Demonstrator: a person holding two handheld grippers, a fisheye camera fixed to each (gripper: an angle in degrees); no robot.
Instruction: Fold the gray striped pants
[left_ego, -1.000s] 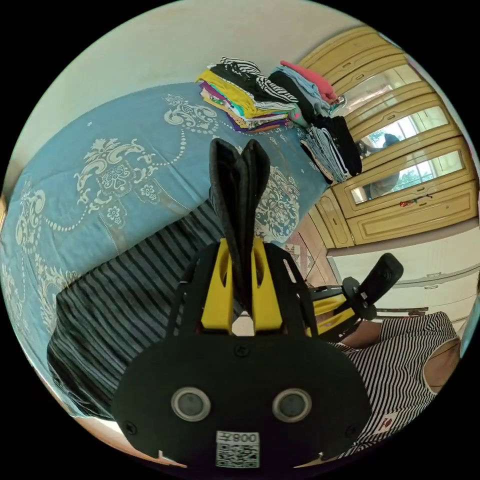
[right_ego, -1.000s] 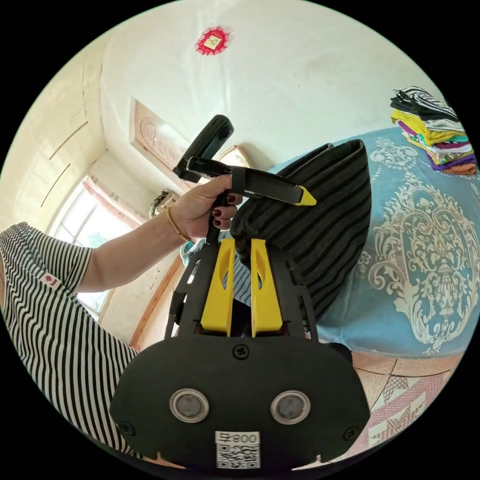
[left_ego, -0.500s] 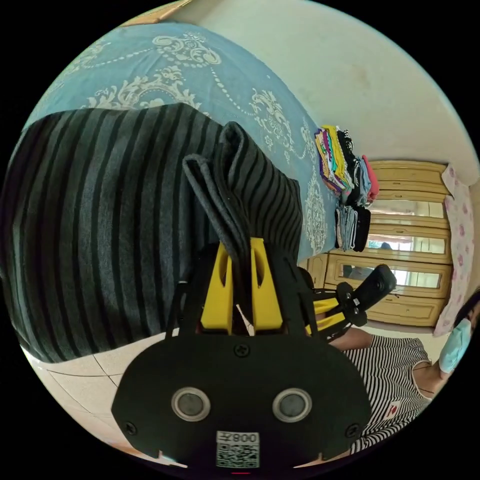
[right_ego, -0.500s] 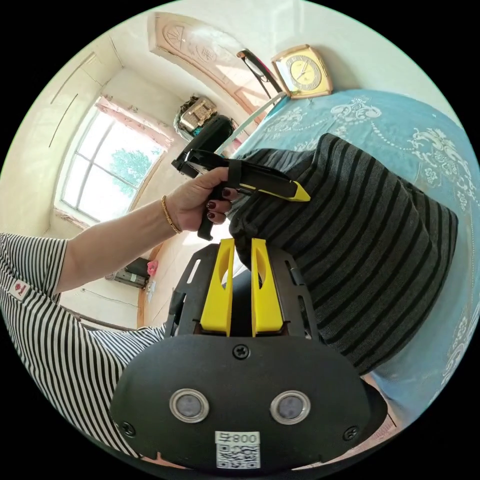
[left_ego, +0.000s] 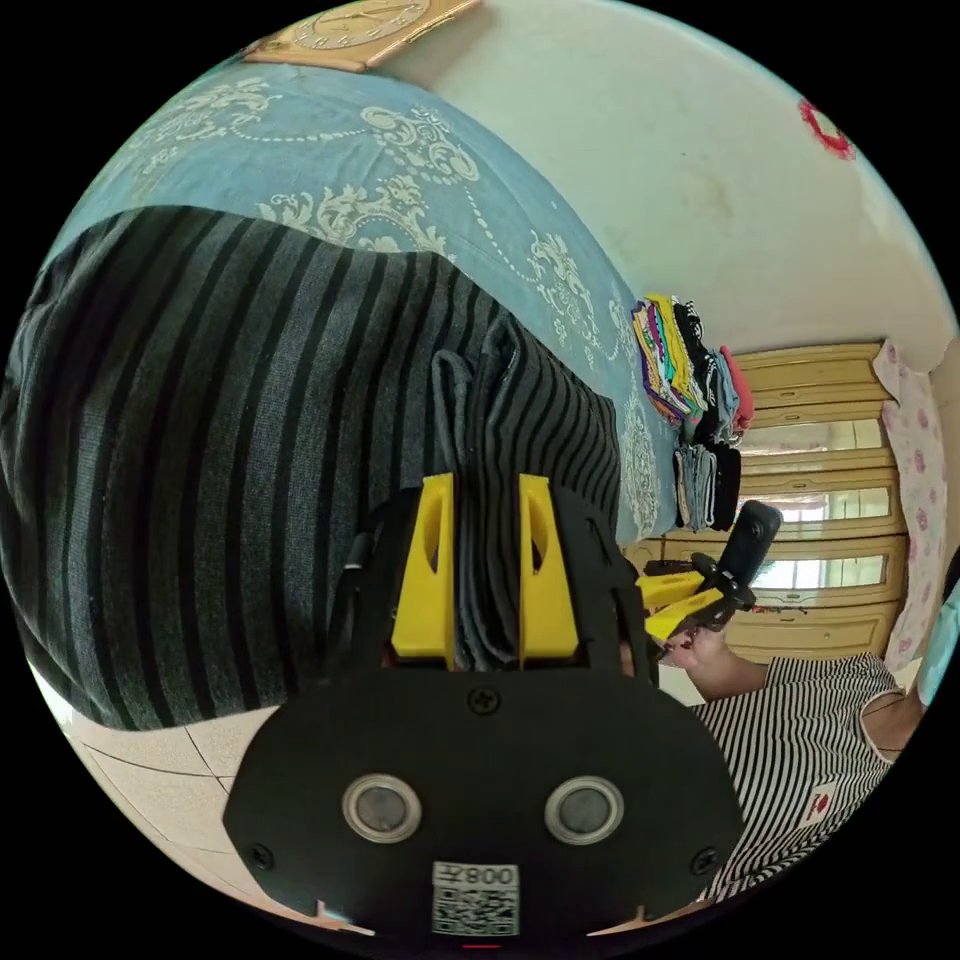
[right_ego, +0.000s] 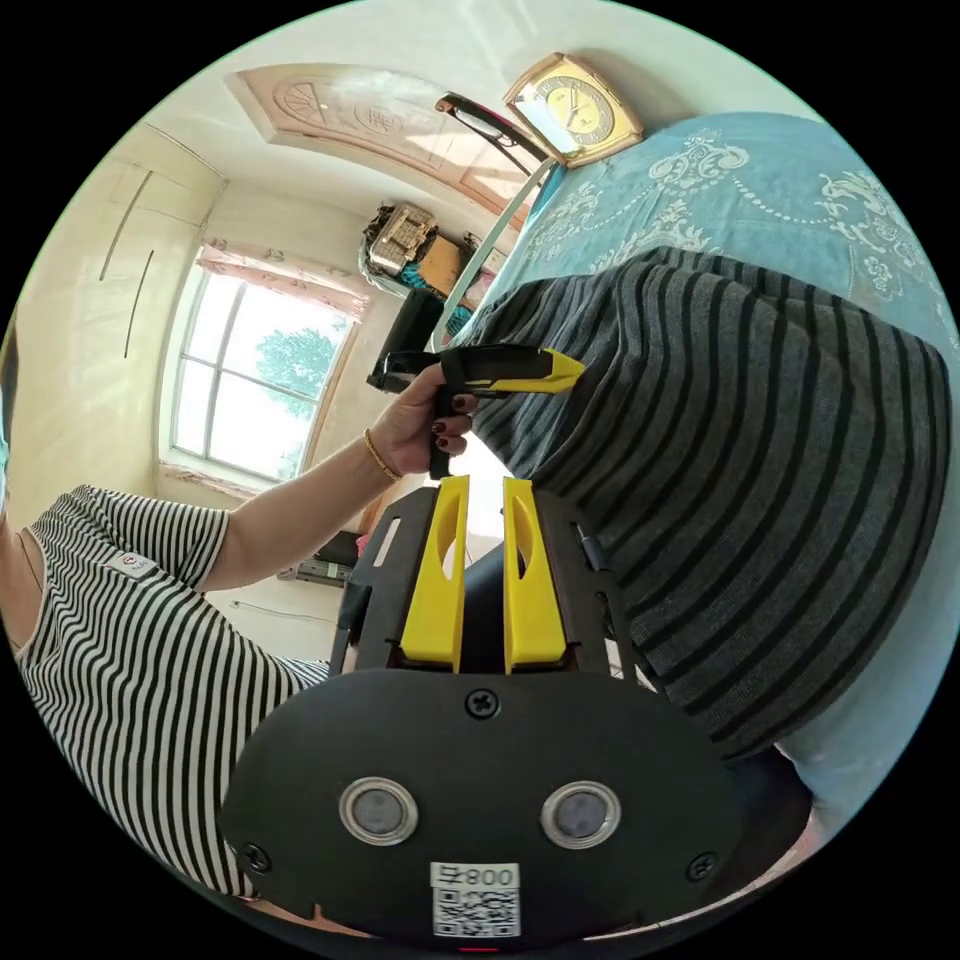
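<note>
The gray striped pants (left_ego: 220, 420) lie folded on the blue patterned bed (left_ego: 330, 140), one end hanging over its side. My left gripper (left_ego: 485, 485) has its yellow jaws spread apart, and the thick folded edge of the pants still lies between them. In the right gripper view the pants (right_ego: 760, 450) spread over the bed (right_ego: 780, 170), and the left gripper (right_ego: 555, 370), held by a hand, sits at their edge. My right gripper (right_ego: 485, 482) hangs just off that edge, jaws close together with nothing between them. It also appears as the right gripper (left_ego: 685, 600) below the bed's side.
Stacks of folded clothes (left_ego: 690, 370) sit at the bed's far end, by a yellow wardrobe (left_ego: 820, 500). A clock (right_ego: 575, 105) leans at the head of the bed, near a window (right_ego: 260, 380). The person's striped shirt (right_ego: 130, 640) is close by. Tiled floor (left_ego: 150, 760) lies below.
The pants have come down from the air onto the bed. My left jaws have widened around the folded edge. The pants corner has left my right jaws.
</note>
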